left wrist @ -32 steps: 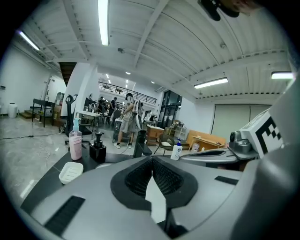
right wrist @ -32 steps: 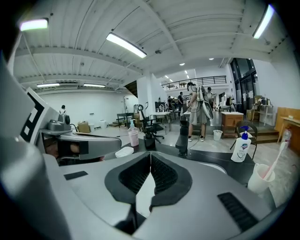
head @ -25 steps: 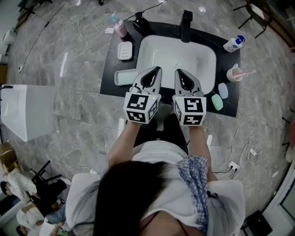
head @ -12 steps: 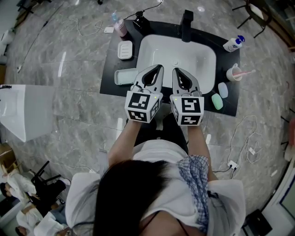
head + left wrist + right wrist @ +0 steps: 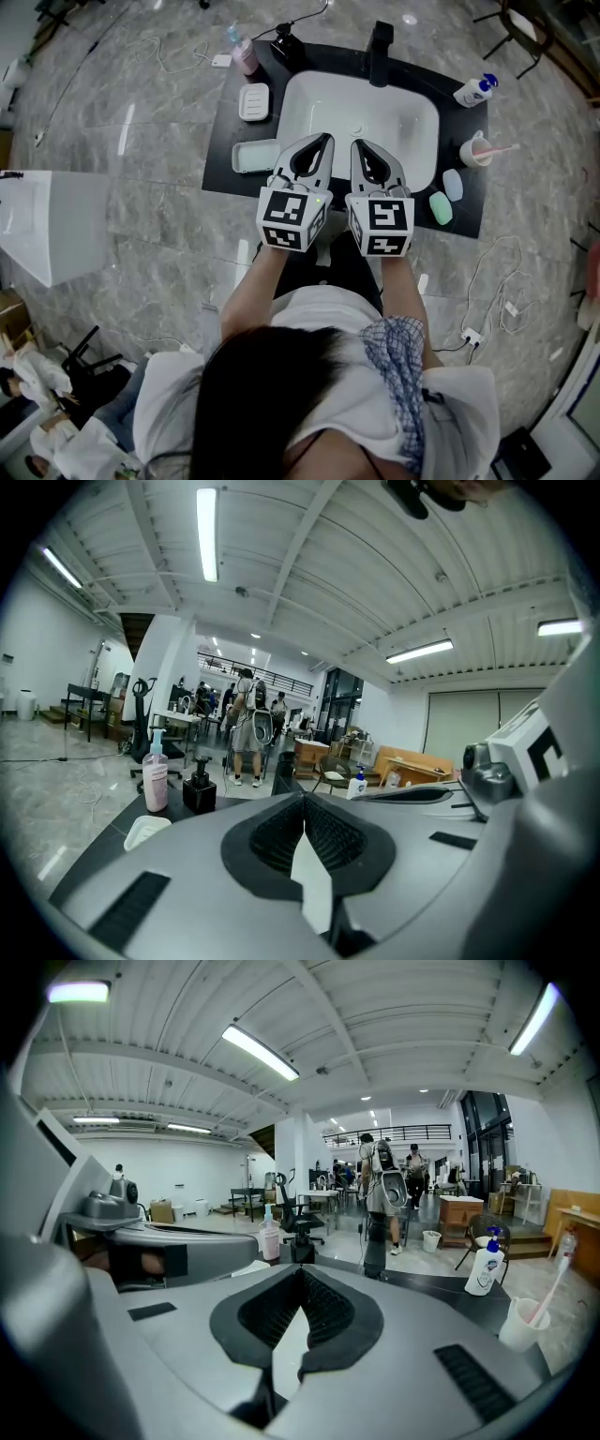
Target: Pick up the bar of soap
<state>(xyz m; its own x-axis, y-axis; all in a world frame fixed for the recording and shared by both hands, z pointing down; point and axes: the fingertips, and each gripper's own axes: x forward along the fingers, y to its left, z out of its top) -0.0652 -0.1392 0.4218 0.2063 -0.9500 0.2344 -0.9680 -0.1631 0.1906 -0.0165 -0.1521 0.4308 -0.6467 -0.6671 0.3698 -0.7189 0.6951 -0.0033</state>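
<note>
Two oval bars of soap lie on the black counter (image 5: 221,141) right of the sink: a pale blue bar (image 5: 453,184) and a green bar (image 5: 441,207). A white soap dish (image 5: 253,101) with a white block in it sits left of the sink, and shows low in the left gripper view as the soap dish (image 5: 145,830). My left gripper (image 5: 323,141) and right gripper (image 5: 358,145) hover side by side over the sink's near edge. Both are shut with nothing between the pads, as the left gripper (image 5: 303,803) and right gripper (image 5: 300,1274) views confirm. Neither touches any soap.
A white sink (image 5: 412,117) with a black faucet (image 5: 378,52) fills the counter's middle. A pale green tray (image 5: 253,157), pink bottle (image 5: 246,56) and black dispenser (image 5: 286,47) stand left. A cup with toothbrush (image 5: 476,150) and a pump bottle (image 5: 472,90) stand right. Cables cross the marble floor.
</note>
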